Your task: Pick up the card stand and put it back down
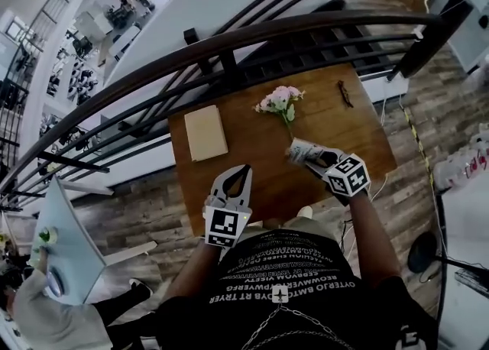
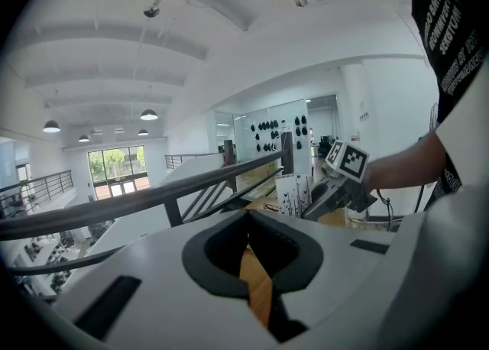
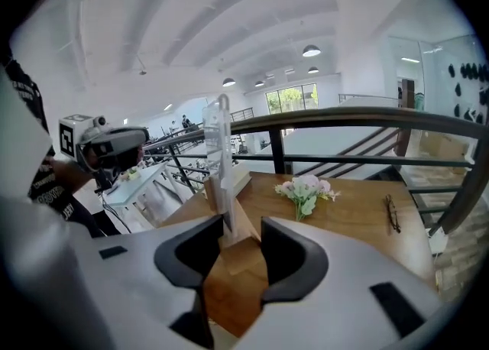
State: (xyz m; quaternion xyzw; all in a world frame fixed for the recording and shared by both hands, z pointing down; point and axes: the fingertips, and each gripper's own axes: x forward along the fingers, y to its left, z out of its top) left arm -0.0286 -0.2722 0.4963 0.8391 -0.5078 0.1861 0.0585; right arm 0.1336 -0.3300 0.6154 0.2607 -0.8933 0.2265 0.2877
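Observation:
The card stand [image 1: 298, 149] is a clear upright sheet on a small wooden base. My right gripper [image 1: 304, 157] is shut on it and holds it in the air above the wooden table [image 1: 344, 131]. In the right gripper view the wooden base sits between the two dark pads of the right gripper [image 3: 233, 232], and the clear sheet of the card stand [image 3: 218, 150] rises upright above them. The left gripper view shows the stand [image 2: 293, 192] hanging to the right. My left gripper [image 1: 245, 168] hovers over the table's near edge, its tips together and nothing in it.
A small bunch of pink flowers [image 1: 280, 101] lies on the table just beyond the stand. A tan board [image 1: 205, 132] lies at the left side and a pair of glasses [image 1: 345, 94] at the far right. A dark railing [image 1: 229, 43] runs behind the table.

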